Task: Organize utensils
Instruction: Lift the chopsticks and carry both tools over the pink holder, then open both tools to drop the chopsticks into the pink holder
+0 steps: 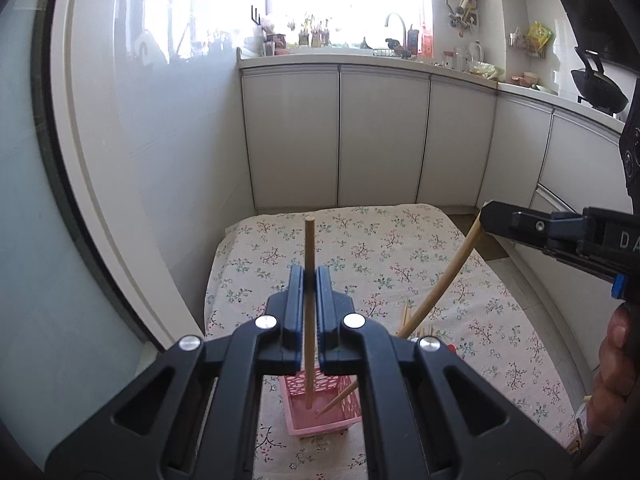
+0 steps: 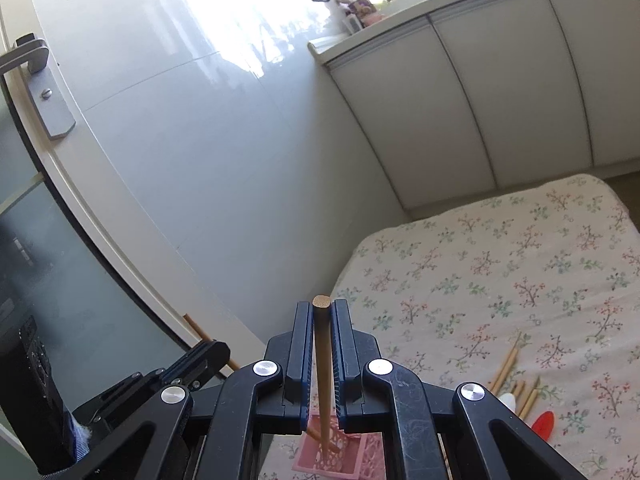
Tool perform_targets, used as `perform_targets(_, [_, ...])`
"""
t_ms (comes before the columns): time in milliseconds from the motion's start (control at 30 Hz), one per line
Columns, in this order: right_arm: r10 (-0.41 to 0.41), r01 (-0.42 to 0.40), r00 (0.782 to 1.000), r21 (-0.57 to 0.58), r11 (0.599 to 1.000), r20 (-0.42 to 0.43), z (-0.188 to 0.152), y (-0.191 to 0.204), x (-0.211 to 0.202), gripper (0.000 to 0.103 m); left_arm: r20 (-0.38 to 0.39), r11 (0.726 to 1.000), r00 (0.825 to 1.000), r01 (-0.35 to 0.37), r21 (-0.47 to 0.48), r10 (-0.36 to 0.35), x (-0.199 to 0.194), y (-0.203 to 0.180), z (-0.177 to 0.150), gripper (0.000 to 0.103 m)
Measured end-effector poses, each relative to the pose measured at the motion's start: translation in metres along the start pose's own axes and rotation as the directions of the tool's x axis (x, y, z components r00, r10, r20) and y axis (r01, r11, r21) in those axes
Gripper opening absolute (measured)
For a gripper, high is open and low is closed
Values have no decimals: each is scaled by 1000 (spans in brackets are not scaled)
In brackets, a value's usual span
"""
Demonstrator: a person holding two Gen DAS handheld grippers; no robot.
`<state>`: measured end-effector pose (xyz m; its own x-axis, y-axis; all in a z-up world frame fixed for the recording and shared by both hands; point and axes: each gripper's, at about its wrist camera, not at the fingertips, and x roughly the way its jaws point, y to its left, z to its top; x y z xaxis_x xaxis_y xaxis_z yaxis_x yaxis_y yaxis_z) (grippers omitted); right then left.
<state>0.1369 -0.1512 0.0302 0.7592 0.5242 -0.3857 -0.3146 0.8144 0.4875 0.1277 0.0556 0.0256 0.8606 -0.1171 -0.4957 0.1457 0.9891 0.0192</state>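
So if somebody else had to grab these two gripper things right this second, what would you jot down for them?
Left gripper: shut on a chopstick, held upright, lower end inside the pink basket.
Right gripper: shut on a second chopstick, its lower end also down in the basket.
Basket stands on the floral cloth.
Done: at least one other stick already leans in the basket.
Left: release both, then collect the loose chopsticks and the red and white utensils lying on the cloth.
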Motion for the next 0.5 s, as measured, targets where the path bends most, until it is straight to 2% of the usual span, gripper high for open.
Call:
perform_targets(167, [-23, 23, 999, -14, 1000, -39, -12, -7, 21, 8, -55, 1000, 998, 15, -7, -15, 16, 1, -5, 6])
perform_targets(400, [-19, 18, 996, -5, 1000, -84, -19, -13, 33, 10, -81, 1000, 997, 11, -4, -11, 18, -2, -10, 6])
perform_targets(467, [-12, 12, 997, 6, 1000, -80, -18, -13, 31, 13, -72, 1000, 997, 8, 2, -8, 16, -3, -8, 10])
perform_targets(500, [-10, 10, 997, 10, 1000, -81, -17, -13, 30, 14, -68, 1000, 998, 8, 4, -7, 14, -4, -8, 17])
